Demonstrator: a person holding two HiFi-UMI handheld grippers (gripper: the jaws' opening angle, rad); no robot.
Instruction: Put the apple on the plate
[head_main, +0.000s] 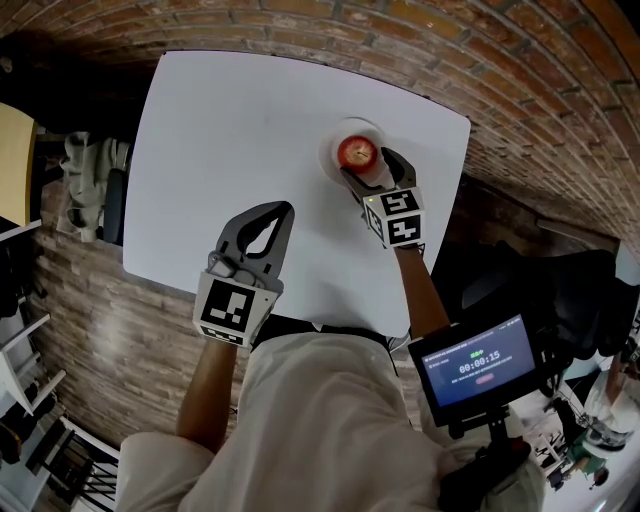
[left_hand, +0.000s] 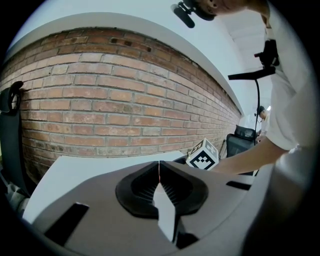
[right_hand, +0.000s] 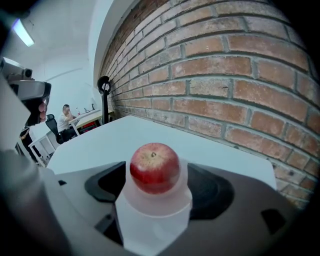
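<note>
We see the apple (head_main: 357, 152) sitting on the white plate (head_main: 333, 140), upper right of the white table (head_main: 230, 120). Right hand-held gripper (head_main: 366, 166) is released, jaws spread either side of the apple (right_hand: 154, 167), not pressing it. Left hand-held gripper (head_main: 283, 207) sits lower centre-left over the table, clenched tip to tip (left_hand: 159, 172), holding nothing. Brick wall (left_hand: 110, 90) is behind.

Head view looks steeply down on the table (head_main: 230, 150); both gripper views face the brick wall (left_hand: 125, 100), low.
</note>
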